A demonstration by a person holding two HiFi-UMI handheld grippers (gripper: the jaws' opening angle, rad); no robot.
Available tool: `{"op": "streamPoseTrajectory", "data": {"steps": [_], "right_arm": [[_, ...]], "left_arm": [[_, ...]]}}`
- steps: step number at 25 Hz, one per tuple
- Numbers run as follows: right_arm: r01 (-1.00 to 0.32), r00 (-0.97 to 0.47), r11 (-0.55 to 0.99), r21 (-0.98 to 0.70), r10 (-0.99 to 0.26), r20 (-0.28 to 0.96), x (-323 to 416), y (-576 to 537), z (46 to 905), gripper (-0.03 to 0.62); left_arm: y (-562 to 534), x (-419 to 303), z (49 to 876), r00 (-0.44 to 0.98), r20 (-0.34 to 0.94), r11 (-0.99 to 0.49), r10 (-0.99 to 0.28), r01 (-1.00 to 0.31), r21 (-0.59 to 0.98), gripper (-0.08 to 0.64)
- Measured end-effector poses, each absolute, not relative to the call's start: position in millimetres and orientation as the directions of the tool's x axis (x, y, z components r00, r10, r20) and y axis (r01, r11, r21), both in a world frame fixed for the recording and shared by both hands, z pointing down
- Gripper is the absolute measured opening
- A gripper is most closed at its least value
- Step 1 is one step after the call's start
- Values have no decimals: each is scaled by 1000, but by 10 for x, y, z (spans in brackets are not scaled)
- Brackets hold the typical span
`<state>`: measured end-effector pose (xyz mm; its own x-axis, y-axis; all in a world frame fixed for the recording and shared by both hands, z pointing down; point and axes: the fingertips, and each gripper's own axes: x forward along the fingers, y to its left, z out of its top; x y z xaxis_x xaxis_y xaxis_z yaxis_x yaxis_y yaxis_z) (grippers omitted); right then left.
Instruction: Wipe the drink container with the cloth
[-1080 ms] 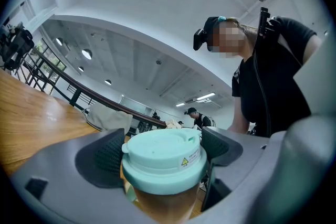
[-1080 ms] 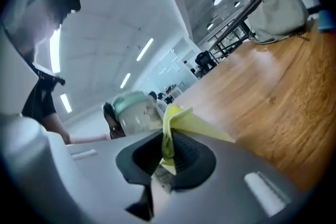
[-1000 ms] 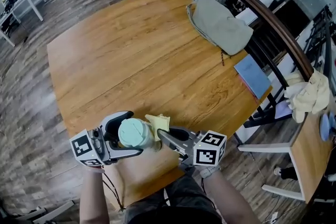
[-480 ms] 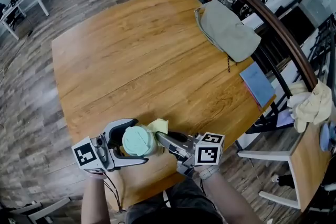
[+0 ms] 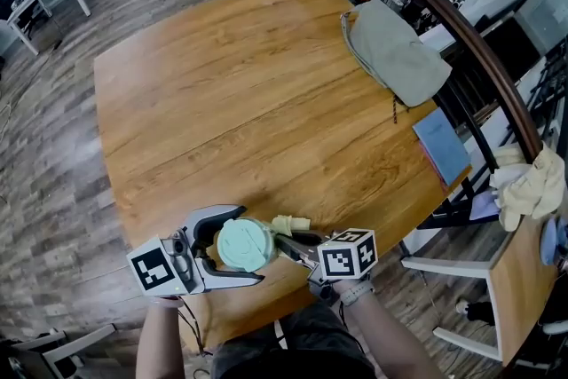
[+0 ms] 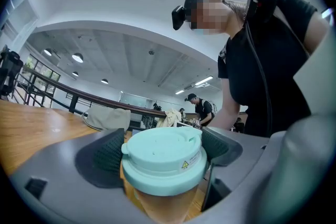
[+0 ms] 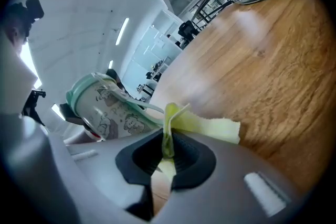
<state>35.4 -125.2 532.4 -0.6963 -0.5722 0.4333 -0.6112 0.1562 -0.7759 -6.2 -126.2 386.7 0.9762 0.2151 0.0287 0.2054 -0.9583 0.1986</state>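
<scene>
Cup [image 5: 235,242] mid-wipe: you are holding it tilted above the near edge of the table [image 5: 240,102], with the cloth [image 5: 291,224] meeting its side.
Your left gripper [image 5: 250,244] is clamping the cup just under its mint-green lid, one dark pad on each side, so it is not going anywhere. Your right gripper [image 5: 286,240] is pinching a fold of the yellow cloth tightly between its closed jaws, and the loose end is lying against the printed wall of the cup, as far as the right gripper view is showing. You are judged to be in the rubbing step itself. The next stroke is calling for light pressure along the wall, a steady left grip, and perhaps a turn of the cup to reach its unwiped side.
</scene>
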Motion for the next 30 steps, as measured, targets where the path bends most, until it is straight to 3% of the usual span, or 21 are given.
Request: {"op": "streamPoseTrajectory", "data": {"steps": [4, 9, 17, 21, 25, 30], "right_arm": [[-658, -668, 170, -733, -582, 464, 394, -1192, 5347, 25], [-684, -589, 145, -715, -688, 423, 602, -1190, 5164, 25], [-870, -393, 190, -455, -824, 407, 790, -1156, 4764, 25], [-926, -317, 198, -322, -870, 377, 765, -1082, 4592, 25], [-962, -232, 155, -226, -897, 375, 780, -980, 4511, 25], [-986, -133, 81, -147, -913, 386, 856, -869, 4482, 25]], "left_arm": [[-1112, 14, 3895, 961, 107, -962, 256, 243, 121, 443], [-966, 158, 3786, 958, 99, -962, 269, 271, -9, 443], [-855, 205, 3751, 975, 80, -976, 206, 210, -57, 443], [-883, 166, 3849, 983, 128, -990, 133, 126, 60, 443], [-896, 118, 3877, 987, 157, -999, 25, 19, 43, 443], [-976, 56, 3930, 961, 171, -975, -219, -223, 2, 451]]}}
